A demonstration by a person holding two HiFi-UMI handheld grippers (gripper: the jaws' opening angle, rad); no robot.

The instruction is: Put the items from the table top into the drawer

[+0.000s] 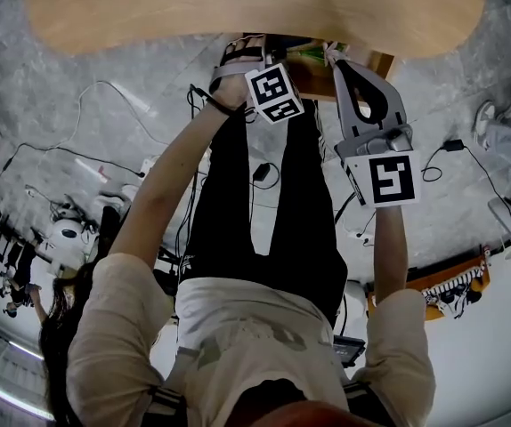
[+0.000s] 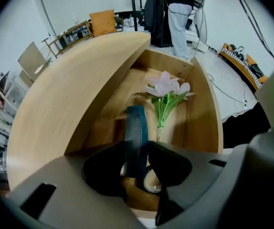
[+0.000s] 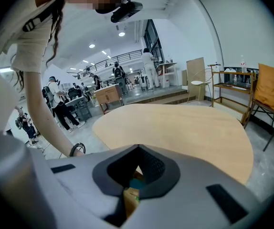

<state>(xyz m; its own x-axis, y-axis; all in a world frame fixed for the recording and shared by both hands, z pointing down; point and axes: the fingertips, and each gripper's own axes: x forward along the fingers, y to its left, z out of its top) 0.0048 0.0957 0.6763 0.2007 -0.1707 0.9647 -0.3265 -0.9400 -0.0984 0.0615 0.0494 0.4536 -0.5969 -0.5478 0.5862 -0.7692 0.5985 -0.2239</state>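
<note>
Comb held over the open drawer [image 2: 201,113]
Left tongs [image 2: 137,152] grasp the comb [image 2: 136,123] upright, near a flower [image 2: 168,90] inside; right tongs [image 3: 138,166] clenched.

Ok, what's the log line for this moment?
left gripper: shut on comb, over open drawer | drawer: flower, tape roll inside | right gripper: shut, empty
</note>
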